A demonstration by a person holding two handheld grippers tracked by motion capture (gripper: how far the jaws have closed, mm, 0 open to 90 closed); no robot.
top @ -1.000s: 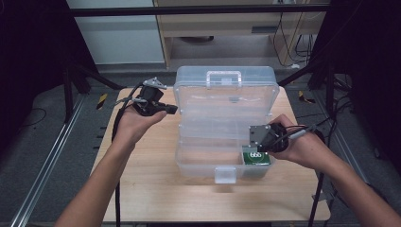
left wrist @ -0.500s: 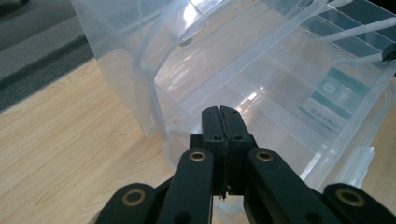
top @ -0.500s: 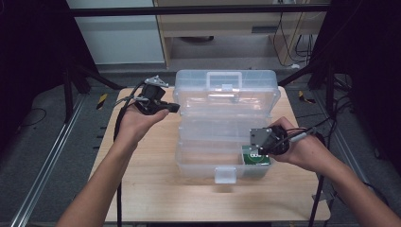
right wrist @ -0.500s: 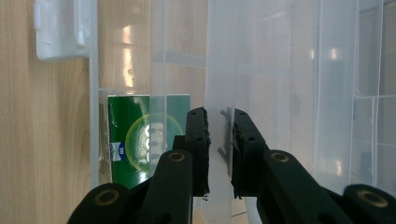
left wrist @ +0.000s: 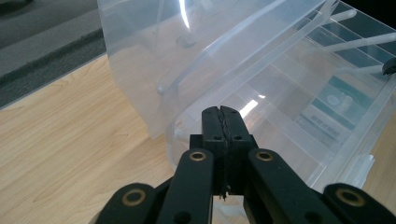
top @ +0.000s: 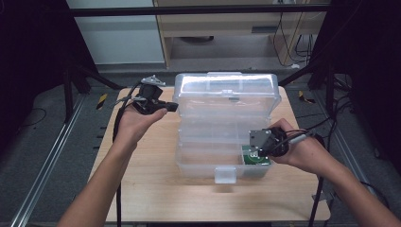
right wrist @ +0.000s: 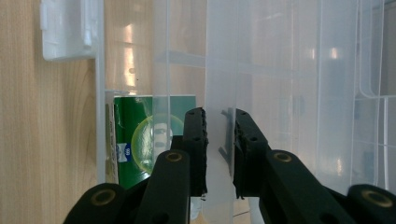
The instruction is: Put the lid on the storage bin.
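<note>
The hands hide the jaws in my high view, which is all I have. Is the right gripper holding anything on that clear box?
Observer: In the right gripper view, the right gripper straddles a clear divider wall, one jaw on each side. I cannot tell whether it pinches.
Operator: And the left one?
Observer: The left gripper is shut on nothing, and it points toward the raised lid.

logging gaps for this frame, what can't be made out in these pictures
- Green packet in the clear box: its print is too small in the high view and blurred through the box wall in the right gripper view.
- Right gripper: jaws stand apart around a clear divider; whether they pinch it cannot be told.
- Left gripper: its base is cut off by the bottom edge of the left gripper view.
</note>
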